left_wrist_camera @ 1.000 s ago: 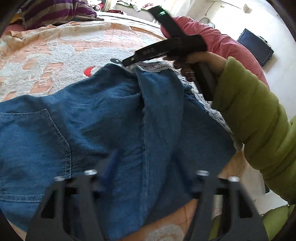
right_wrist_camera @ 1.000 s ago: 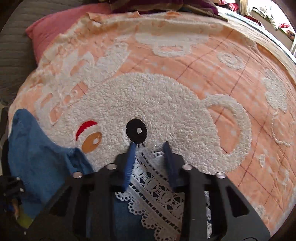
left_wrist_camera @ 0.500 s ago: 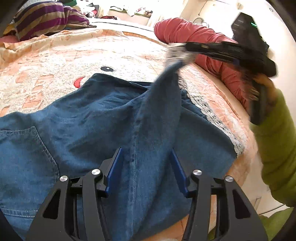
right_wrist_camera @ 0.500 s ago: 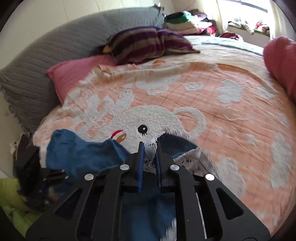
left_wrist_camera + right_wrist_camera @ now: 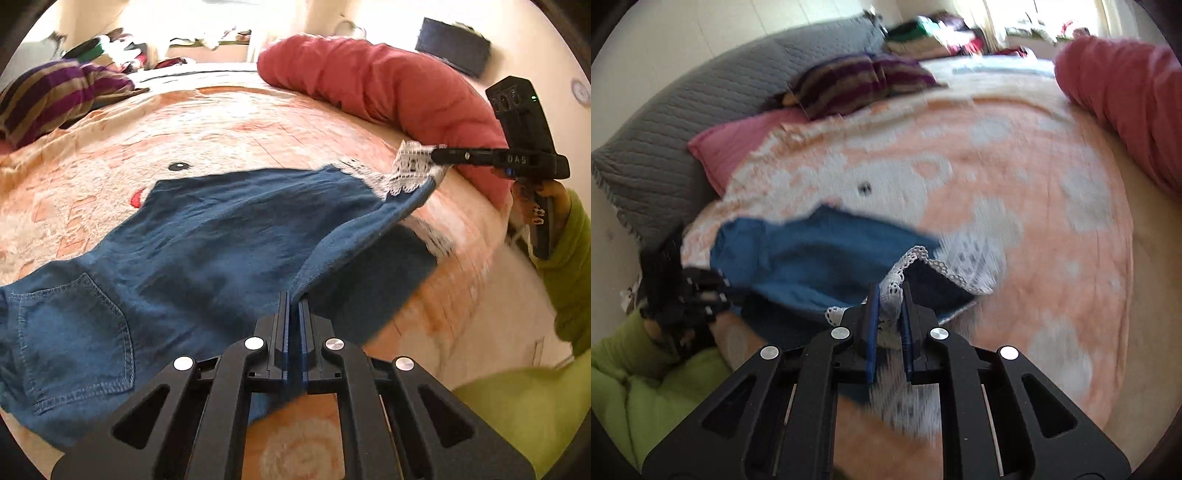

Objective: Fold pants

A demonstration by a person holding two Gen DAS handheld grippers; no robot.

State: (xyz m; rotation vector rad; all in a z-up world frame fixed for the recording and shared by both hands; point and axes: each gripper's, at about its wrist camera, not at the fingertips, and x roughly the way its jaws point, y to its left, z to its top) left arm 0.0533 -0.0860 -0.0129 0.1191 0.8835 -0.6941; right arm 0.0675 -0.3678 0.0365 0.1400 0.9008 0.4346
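Blue denim pants [image 5: 192, 251] with white lace hems lie spread on the peach bed blanket [image 5: 229, 125], back pocket at the near left. My left gripper [image 5: 294, 299] is shut on a raised fold of the denim near the crotch. My right gripper [image 5: 889, 291] is shut on the lace hem [image 5: 894, 280] of the upper leg and holds it lifted off the bed. In the left wrist view the right gripper [image 5: 439, 157] pinches that lace hem [image 5: 410, 162] at the right, and the leg stretches taut between both grippers. The pants [image 5: 820, 254] look blurred in the right wrist view.
A long red bolster [image 5: 376, 88] lies along the bed's right edge. A striped purple pillow [image 5: 55, 96], a pink pillow [image 5: 738, 140] and a grey headboard [image 5: 683, 122] are at the far side. The bed edge [image 5: 461, 295] drops off near my green sleeve [image 5: 569, 266].
My left gripper has closed on the denim fold. My right gripper has pulled the lace hem up and out to the right, stretching the upper leg off the lower one.
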